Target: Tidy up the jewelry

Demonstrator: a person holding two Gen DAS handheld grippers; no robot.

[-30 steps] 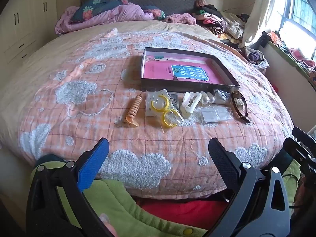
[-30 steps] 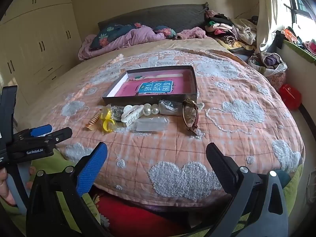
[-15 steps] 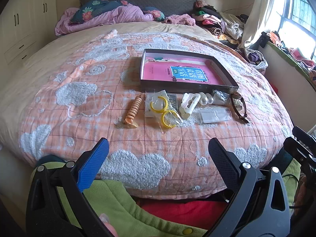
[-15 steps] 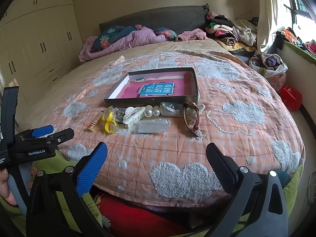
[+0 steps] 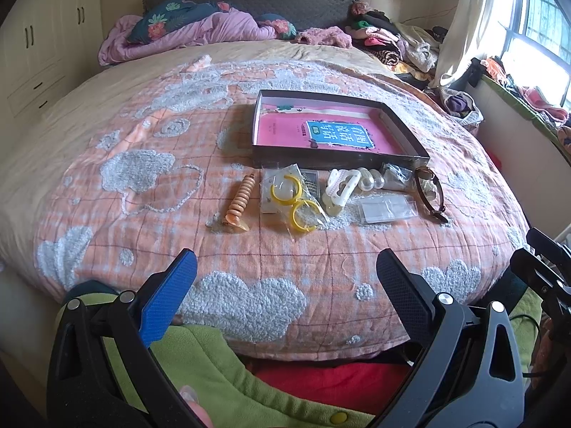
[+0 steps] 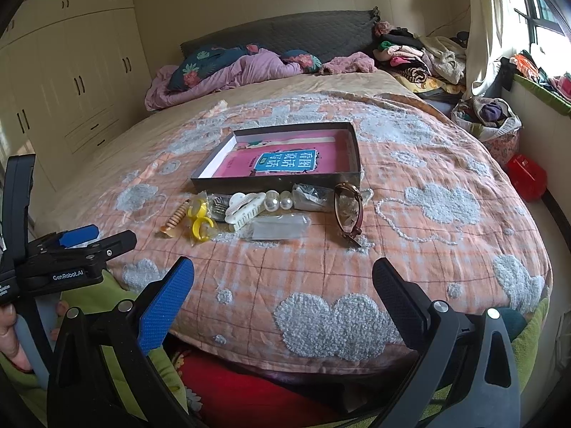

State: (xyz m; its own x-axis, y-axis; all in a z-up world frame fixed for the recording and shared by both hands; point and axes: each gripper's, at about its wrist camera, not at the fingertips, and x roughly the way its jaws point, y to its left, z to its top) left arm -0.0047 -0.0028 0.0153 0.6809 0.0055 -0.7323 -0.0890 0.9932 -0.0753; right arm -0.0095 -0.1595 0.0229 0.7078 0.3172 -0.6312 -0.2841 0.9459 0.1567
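Here we hold the left gripper [image 5: 285, 278] and right gripper [image 6: 283, 278] wide, both empty, at the near bed edge. Beyond them, jewelry lies on the quilt [image 5: 150, 210] beside the shallow dark box [image 5: 407, 151]: orange coil [image 5: 241, 199], bagged yellow hoops [image 5: 294, 201], white clip [image 5: 340, 185], pearls [image 5: 371, 182], bracelet [image 5: 430, 192]. The box contains only a pink book [image 5: 321, 135].

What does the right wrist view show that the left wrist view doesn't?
Only the right wrist view: the left gripper seen from the side, the hand holding it, and a red container on the floor.

Only the left wrist view: just an edge of the right gripper, and the orange spiral clip lying clearly apart from the bagged yellow hoops.

Both: the dark tray with nothing but the pink book in it, the white claw clip, pearls and watch in a row before it.
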